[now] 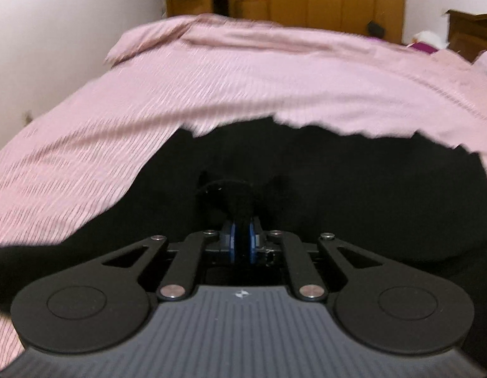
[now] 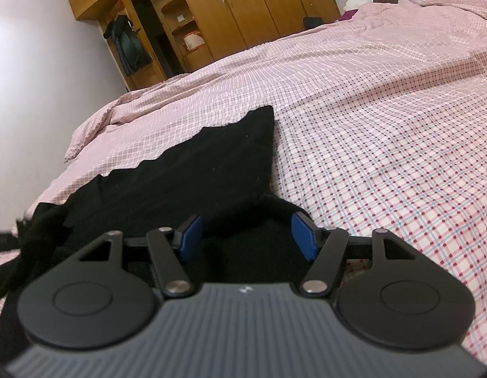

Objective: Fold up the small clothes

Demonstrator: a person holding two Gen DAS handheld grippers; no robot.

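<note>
Black cloth, a small garment point(image 2: 193, 170), lies on the pink checked bedcover point(image 2: 385, 145) near the bed's near edge, and both tools are right at it. The left hand-held gripper point(image 1: 241, 242) has its blue pads pressed together on a bunched fold of the garment point(image 1: 353, 195), which rises in a little tuft just ahead of the fingertips; the left view is smeared, so this tool seems to be in motion. The right hand-held gripper point(image 2: 248, 236) stands spread wide, its blue pads point(image 2: 303, 236) either side of the cloth at its near right part, with nothing pinched.

From the right tool the garment runs forward and to the left, its long axis slanting that way, ending in a pointed corner point(image 2: 265, 111) farther up the bed. The right tool sits nearer that free corner; the left holds the opposite side. The coming move likely needs the right pads to close on the edge beneath them, so both can carry the cloth over.

The fabric looks matte, soft and thick, with a wavy far edge. No seams or sleeves can be made out.
</note>
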